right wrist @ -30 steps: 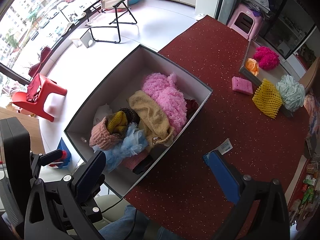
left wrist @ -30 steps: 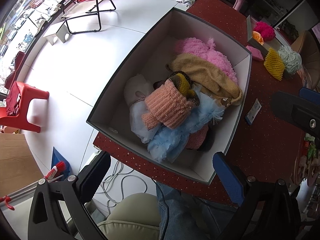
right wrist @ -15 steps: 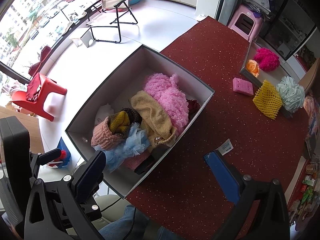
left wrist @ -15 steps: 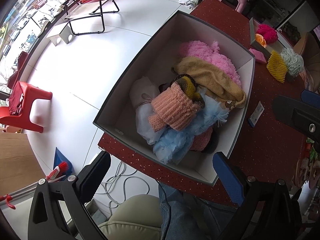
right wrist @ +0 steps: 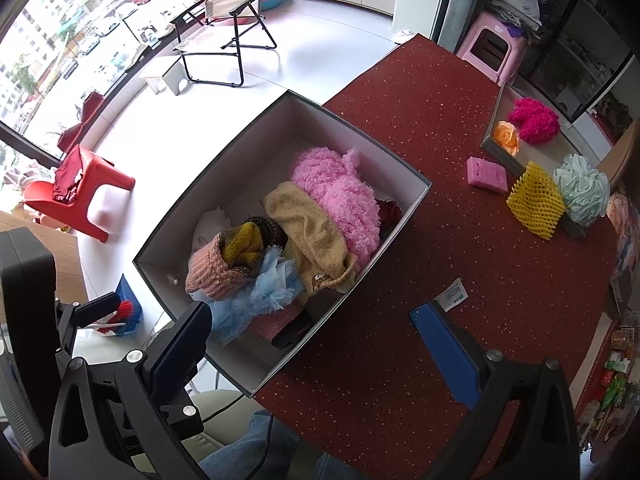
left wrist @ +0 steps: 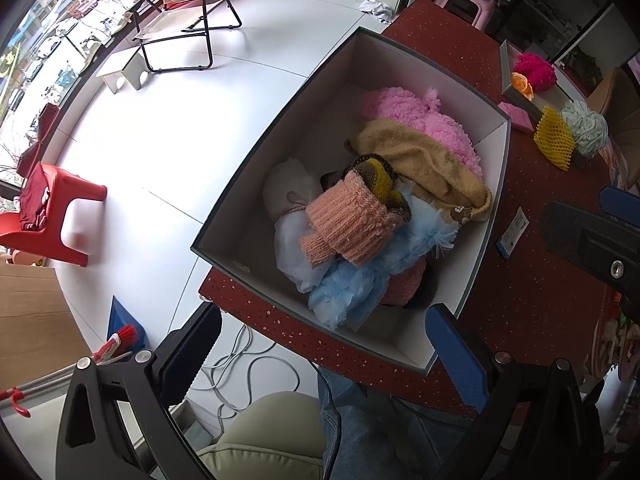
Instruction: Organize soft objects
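Observation:
A grey box (left wrist: 280,128) (right wrist: 224,200) on the red table holds soft things: a pink fluffy piece (left wrist: 420,116) (right wrist: 340,196), a tan fleece (left wrist: 432,164) (right wrist: 312,232), a peach knit hat (left wrist: 348,220) (right wrist: 208,268), a yellow-brown knit (right wrist: 244,244) and light blue fluff (left wrist: 360,284) (right wrist: 264,292). My left gripper (left wrist: 320,344) is open and empty, above the box's near edge. My right gripper (right wrist: 312,340) is open and empty, over the box's near right corner.
On the red table (right wrist: 440,280) lie a pink sponge (right wrist: 486,174), a yellow mesh sleeve (right wrist: 536,200), a pale green bath pouf (right wrist: 584,190), a small packet (right wrist: 452,294), and a tray (right wrist: 500,152) with an orange rose and a magenta pompom. A red stool (right wrist: 80,196) and folding chair stand on the floor.
Both grippers have drawn back slightly, so the box sits a little farther right and lower in the left wrist view. The contents have not moved.

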The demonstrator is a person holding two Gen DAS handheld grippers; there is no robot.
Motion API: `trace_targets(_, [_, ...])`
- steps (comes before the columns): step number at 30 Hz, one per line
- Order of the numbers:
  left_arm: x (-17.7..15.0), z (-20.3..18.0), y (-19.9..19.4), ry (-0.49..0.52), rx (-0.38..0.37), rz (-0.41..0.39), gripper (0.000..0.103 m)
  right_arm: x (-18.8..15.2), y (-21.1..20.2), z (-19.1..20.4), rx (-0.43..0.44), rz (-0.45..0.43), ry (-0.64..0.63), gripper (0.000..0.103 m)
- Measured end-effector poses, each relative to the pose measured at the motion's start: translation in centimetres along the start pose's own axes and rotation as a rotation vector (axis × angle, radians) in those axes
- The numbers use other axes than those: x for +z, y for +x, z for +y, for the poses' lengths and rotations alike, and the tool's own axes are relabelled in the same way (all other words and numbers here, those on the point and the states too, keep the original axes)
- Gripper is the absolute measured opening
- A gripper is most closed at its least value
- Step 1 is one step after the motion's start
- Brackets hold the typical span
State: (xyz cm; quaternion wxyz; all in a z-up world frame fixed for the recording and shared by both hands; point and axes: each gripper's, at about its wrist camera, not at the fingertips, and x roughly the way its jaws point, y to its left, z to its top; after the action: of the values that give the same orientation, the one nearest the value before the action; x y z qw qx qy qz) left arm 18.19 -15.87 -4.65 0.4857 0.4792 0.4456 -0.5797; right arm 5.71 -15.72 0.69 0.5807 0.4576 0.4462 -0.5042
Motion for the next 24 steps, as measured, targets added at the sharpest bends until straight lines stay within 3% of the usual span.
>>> trace_targets(21, [0.01, 0.0, 0.77, 0.005, 0.004, 0.021, 0.103, -0.1, 0.04, 0.11, 0.008, 0.002, 0.003, 0.103])
trace_targets(24, [-0.05, 0.14, 0.6, -0.003, 0.011, -0.004, 0.103, -0.05, 0.12, 0.23, 0.01, 0.003, 0.003, 0.103])
